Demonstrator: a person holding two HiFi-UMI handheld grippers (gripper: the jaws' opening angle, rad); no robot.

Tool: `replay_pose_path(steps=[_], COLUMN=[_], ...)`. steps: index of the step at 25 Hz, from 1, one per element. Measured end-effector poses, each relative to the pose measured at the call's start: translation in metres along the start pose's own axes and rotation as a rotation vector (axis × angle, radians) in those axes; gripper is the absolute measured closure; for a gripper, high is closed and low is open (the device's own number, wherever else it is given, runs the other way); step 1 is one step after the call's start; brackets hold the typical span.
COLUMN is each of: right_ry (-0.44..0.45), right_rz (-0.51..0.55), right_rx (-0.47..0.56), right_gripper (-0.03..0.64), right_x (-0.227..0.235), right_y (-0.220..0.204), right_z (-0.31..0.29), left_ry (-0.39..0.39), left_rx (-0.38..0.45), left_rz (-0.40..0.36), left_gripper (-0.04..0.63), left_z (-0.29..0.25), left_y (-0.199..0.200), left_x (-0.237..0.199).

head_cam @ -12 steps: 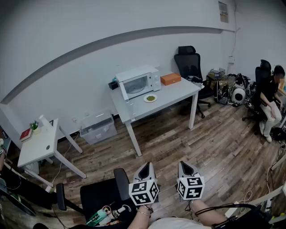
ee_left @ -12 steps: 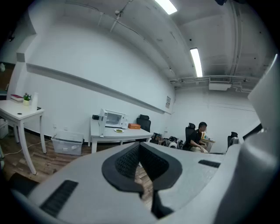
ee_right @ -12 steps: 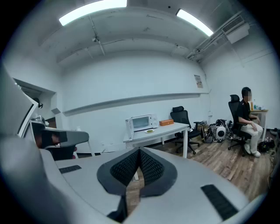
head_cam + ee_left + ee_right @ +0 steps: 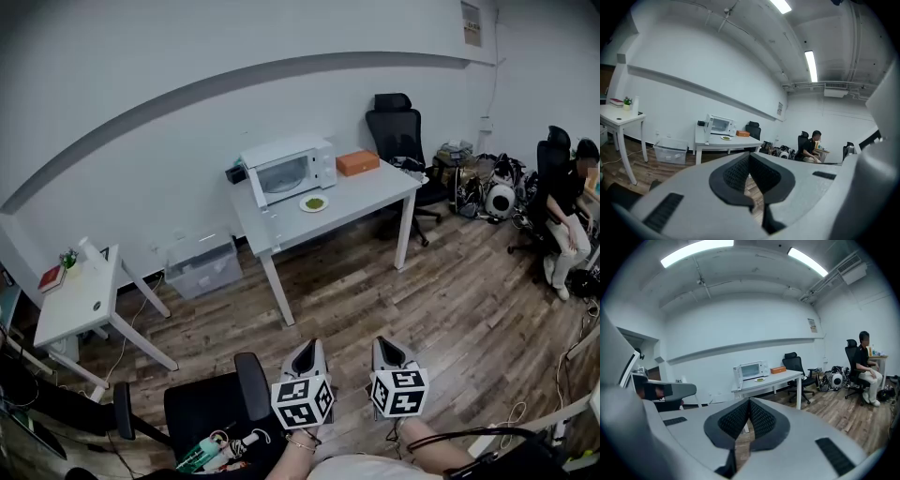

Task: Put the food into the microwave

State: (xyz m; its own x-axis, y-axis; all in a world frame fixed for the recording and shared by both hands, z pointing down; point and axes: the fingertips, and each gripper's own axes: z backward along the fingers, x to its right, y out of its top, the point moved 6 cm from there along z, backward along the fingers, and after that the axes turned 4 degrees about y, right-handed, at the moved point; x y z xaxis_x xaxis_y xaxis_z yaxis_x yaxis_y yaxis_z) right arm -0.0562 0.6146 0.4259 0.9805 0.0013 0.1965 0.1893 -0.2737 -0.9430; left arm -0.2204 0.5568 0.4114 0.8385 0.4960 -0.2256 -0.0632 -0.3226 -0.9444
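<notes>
While the left gripper [image 4: 305, 354] and the right gripper [image 4: 391, 349] hang low in front of the person, side by side over the wooden floor [image 4: 450, 281], the task has not really begun. Each gripper's own view shows its ribbed black pads pressed together at the tips with nothing between them. The small white plate of green food [image 4: 314, 203] sits on the white rectangular table [image 4: 380, 192] across the room, well apart from both grippers. It is just in front of the white microwave oven [image 4: 289, 170], whose door seems to stand swung out at its left side. An orange box [image 4: 357, 164] lies to the right of the oven, clear of the plate. The step in hand looks like the approach, so the sensible course is to walk up square to the table's front edge. One gripper should spread its jaws before reaching and take the plate by its near rim, level, so nothing slides off. Given where the door stands, the plate should go in low and flat from the door's right, with the other gripper out of the opening.
</notes>
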Motion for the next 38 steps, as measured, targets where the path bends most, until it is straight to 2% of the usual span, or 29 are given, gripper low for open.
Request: replay_pose_path(steps=[13,27,38], right_ry=[-0.007,-0.031,-0.012], right_rz=[-0.024,-0.042,-0.042], right_rx=[-0.043,-0.087,-0.074], right_gripper=[0.600,0.600,0.600], right_x=[0.042,0.083,0.097], right_y=[-0.002,-0.009,0.014], right_z=[-0.012,-0.026,-0.106], left_ry=[0.025,0.003,-0.010], left_rx=[-0.004,-0.043,-0.037], left_rz=[0.014,0.011,-0.006], left_gripper=[0.592,0.592,0.593], left_z=[-0.036,-0.073,-0.147], left_y=[-0.003,-0.015,0.005], left_x=[0.011,0.027,0.006])
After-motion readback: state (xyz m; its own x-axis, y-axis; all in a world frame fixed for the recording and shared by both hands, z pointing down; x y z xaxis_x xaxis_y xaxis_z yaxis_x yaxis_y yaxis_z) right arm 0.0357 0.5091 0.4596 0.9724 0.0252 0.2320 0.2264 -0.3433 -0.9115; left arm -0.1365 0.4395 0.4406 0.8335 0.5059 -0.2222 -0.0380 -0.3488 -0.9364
